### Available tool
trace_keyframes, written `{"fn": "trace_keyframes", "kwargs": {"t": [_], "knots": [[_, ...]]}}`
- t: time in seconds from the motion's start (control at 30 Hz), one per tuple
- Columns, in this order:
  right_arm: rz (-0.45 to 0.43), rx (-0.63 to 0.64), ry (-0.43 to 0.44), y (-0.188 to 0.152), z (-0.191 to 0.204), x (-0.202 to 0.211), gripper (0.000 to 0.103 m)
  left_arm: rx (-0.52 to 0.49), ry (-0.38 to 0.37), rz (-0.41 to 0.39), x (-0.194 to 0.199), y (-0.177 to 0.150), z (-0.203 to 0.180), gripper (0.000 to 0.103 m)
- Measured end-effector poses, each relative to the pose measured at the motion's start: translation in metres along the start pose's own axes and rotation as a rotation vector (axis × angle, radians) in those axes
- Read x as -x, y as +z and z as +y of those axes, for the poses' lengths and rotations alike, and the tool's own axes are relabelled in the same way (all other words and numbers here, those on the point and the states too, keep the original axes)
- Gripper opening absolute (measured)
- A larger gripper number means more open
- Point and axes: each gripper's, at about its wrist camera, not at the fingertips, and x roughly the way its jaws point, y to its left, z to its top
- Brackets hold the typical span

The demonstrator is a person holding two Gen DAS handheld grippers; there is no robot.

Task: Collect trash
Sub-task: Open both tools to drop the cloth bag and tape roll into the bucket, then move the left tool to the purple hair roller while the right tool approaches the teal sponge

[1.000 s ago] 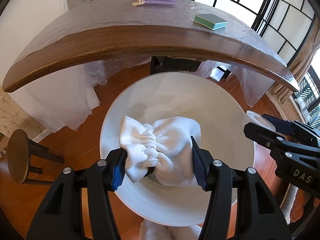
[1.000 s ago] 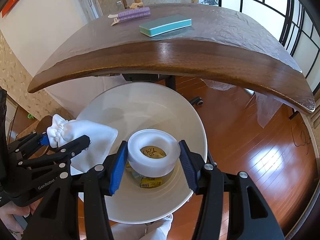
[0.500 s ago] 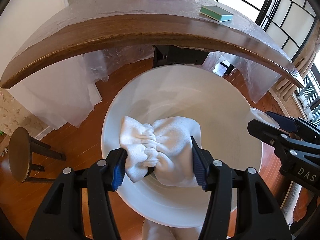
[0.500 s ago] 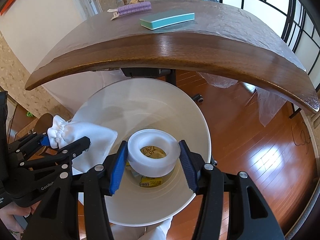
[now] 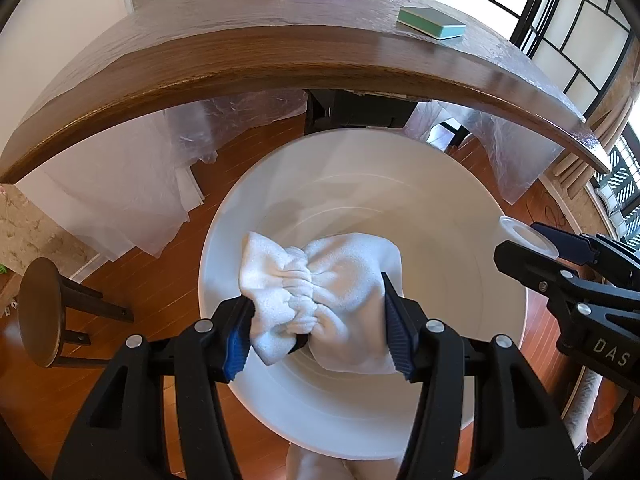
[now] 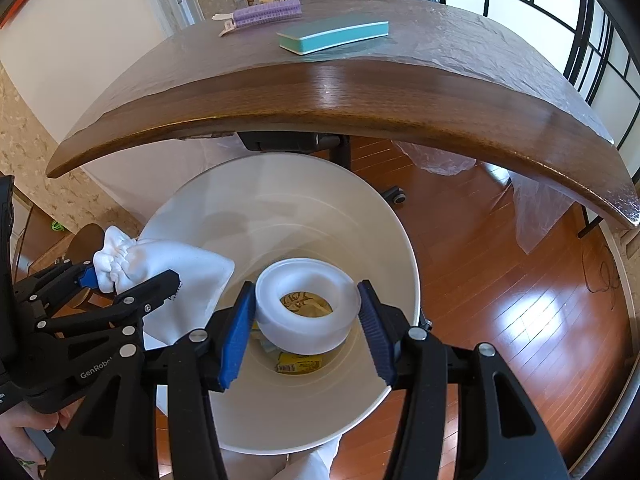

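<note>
Fluffy white cloth (image 5: 320,280) and glossy tape ring (image 6: 306,304) – clamped over round bin (image 6: 392,240)

Wide-open white bin (image 6: 404,248) mouth below both hand-held grippers, dark wooden bench (image 6: 360,92) edge overhanging its far rim, bare floor (image 6: 500,280) right, stool (image 5: 40,312) left.

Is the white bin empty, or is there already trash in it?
Not empty. In the right wrist view, yellow wrappers lie at the bottom of the white bin, seen through and below the tape roll.
</note>
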Motion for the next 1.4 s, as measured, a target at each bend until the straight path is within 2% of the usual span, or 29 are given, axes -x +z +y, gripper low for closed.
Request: {"fn": "trace_keyframes", "kwargs": {"t": [0.43,0.53,0.93,1.0,1.07,1.1,1.17,1.23,1.4], "knots": [[0.0,0.004,0.001,0.0,0.0,0.001,0.051,-0.001,0.004,-0.001,0.001,0.001,0.002,0.057],[-0.005,0.005,-0.003,0.0,0.001,0.001,0.052,-0.007,0.004,0.005,0.0,0.002,0.002,0.061],[-0.017,0.004,-0.015,0.0,0.001,0.006,0.054,-0.01,0.001,-0.004,0.004,0.004,0.002,0.062],[-0.022,0.003,-0.017,-0.001,0.0,0.007,0.055,-0.01,0.001,-0.007,0.006,0.005,0.003,0.062],[-0.04,0.0,-0.027,-0.002,0.0,0.013,0.068,-0.008,0.0,-0.012,0.009,0.005,0.002,0.062],[-0.052,0.0,-0.029,-0.002,0.001,0.017,0.068,-0.007,0.0,-0.017,0.012,0.005,0.003,0.063],[-0.072,0.006,-0.032,-0.001,0.001,0.024,0.074,-0.004,-0.001,-0.039,0.021,0.007,0.003,0.075],[-0.109,0.019,-0.053,0.001,0.003,0.035,0.079,-0.004,-0.001,-0.081,0.036,0.01,0.005,0.081],[-0.186,0.021,-0.056,0.015,0.006,0.061,0.081,-0.011,-0.022,-0.196,0.076,0.026,0.013,0.09]]}}
